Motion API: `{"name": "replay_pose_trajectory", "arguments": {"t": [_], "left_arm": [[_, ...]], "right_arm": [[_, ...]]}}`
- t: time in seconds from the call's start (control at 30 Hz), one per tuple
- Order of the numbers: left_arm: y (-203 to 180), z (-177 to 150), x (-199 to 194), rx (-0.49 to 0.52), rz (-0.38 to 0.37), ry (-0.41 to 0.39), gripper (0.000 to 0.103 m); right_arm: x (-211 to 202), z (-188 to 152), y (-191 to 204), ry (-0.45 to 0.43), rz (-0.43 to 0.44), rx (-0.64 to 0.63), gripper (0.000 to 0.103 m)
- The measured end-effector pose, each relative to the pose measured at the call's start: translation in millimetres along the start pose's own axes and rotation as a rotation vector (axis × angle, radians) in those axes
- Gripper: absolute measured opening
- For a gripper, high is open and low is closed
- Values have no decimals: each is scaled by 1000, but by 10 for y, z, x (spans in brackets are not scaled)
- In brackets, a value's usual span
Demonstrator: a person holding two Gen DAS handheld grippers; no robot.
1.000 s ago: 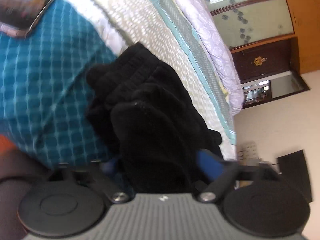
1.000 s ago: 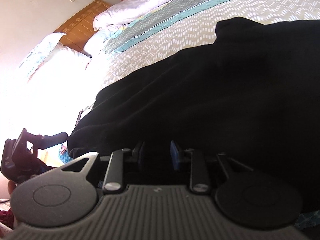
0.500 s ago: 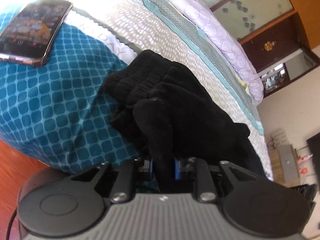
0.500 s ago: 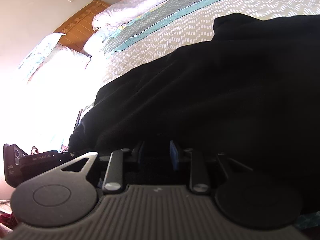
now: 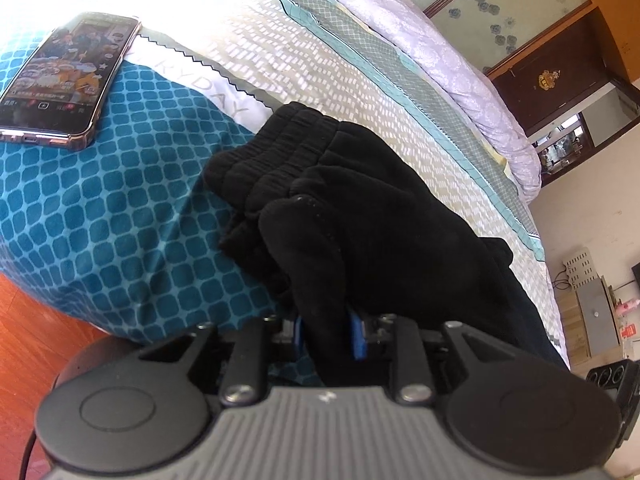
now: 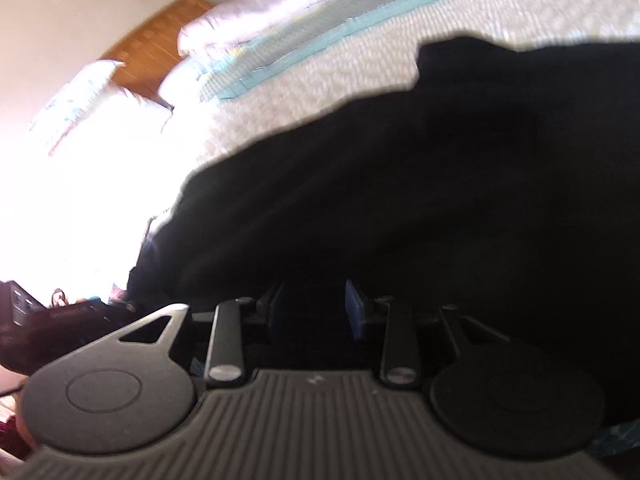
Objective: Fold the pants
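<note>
You are pinching a thick bunch of the black pants point(image 5: 360, 208) in your left gripper point(image 5: 330, 334), its blue pads point(image 5: 357, 336) drawn narrow on the cloth near the ribbed waistband point(image 5: 272, 152). The pants are lying along the near edge of the bed point(image 5: 360, 60), partly over the blue patterned sheet point(image 5: 100, 216), with a phone point(image 5: 64, 80) resting well apart at the corner. Your right gripper point(image 6: 314, 306) is sitting low against the same black cloth, its pads part-way apart; the fabric is so dark there that I cannot tell whether anything is actually caught between them.

Judging from this, you are taking hold of both ends before a fold. Before lifting, be making sure the right side is truly gripping, and that the left has all layers, not just the top one. As you are raising the cloth, be keeping both hands level and the edge taut, so the fold lands straight. Be steering clear of the phone, and of dragging the pants off the bed edge.
</note>
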State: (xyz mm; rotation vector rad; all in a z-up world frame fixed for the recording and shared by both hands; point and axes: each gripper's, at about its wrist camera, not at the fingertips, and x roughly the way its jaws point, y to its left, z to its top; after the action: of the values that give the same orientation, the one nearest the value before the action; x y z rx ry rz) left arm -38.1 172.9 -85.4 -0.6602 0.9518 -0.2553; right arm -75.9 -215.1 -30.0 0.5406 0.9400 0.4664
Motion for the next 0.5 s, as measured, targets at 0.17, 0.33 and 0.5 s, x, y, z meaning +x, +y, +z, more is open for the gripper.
{"name": "replay_pose_trajectory", "arguments": {"t": [0.17,0.33,0.5], "left_arm": [[-6,1,9,-1,4,1,23],[5,6,10,-5,4,5,23],[12,7,5,-9,3,6,24]], "right_arm": [[-20,-9,-24,2,13,16,37],[-44,-1,-44,3,19,28,37],[-38,-8,-17,0,22,39,37]]}}
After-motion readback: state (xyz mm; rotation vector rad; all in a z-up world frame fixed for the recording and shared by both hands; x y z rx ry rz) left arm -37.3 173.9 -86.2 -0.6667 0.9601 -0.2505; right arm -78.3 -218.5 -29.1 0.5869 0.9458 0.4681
